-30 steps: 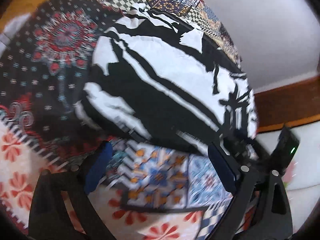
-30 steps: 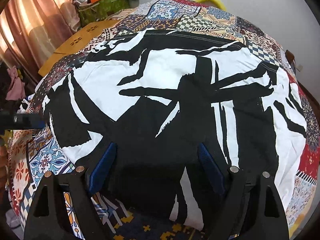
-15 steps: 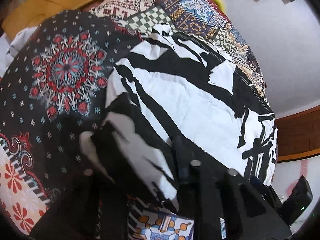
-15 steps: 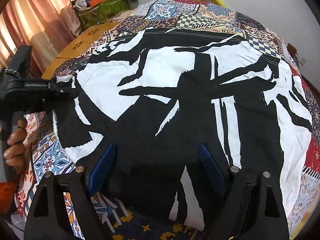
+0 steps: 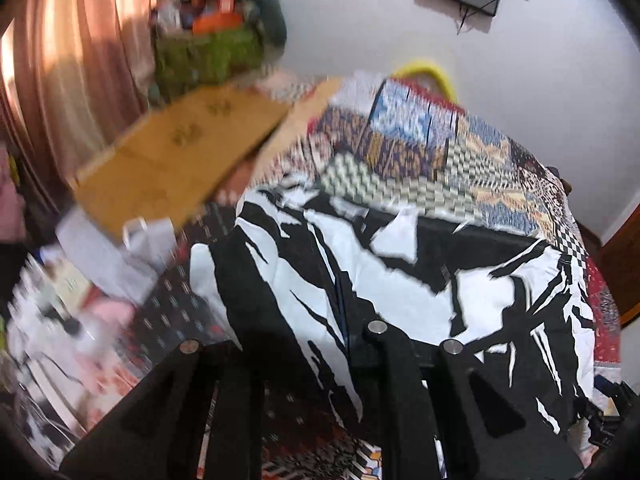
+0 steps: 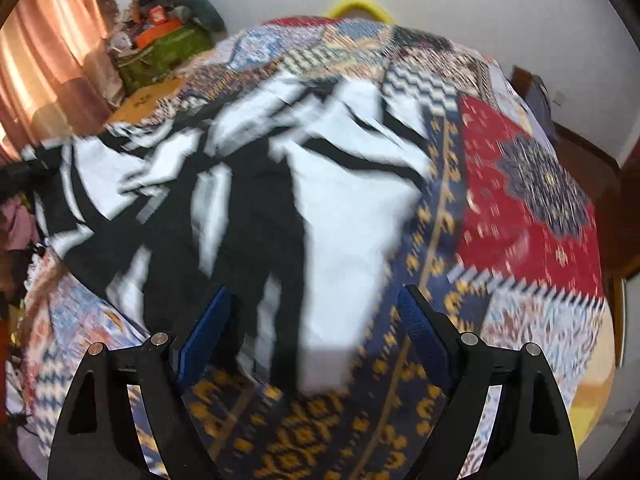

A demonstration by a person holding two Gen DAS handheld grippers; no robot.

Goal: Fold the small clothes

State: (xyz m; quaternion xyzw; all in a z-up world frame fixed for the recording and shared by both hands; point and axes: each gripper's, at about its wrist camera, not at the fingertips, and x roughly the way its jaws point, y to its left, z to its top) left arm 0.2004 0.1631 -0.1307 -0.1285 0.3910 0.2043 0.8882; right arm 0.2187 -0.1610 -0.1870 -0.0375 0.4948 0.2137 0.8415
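Note:
A black-and-white patterned garment [image 5: 400,272] lies spread on a patchwork bedspread [image 5: 440,148]. My left gripper [image 5: 292,344] is shut on the garment's near edge, and the cloth rises up between its dark fingers. In the right wrist view the same garment [image 6: 340,208] lies left of centre, blurred by motion. My right gripper [image 6: 308,332] is open, its blue pads wide apart just above the garment's near corner, and it holds nothing.
The bedspread [image 6: 520,208] covers the bed to the right. A brown cardboard box [image 5: 172,160] and a green bag [image 5: 208,56] with clutter stand at the back left by pink curtains [image 5: 60,80]. A white wall is behind.
My left gripper has closed on the garment's edge and lifted it, tilting upward. My right gripper has moved right, off the garment's middle to its corner, still open.

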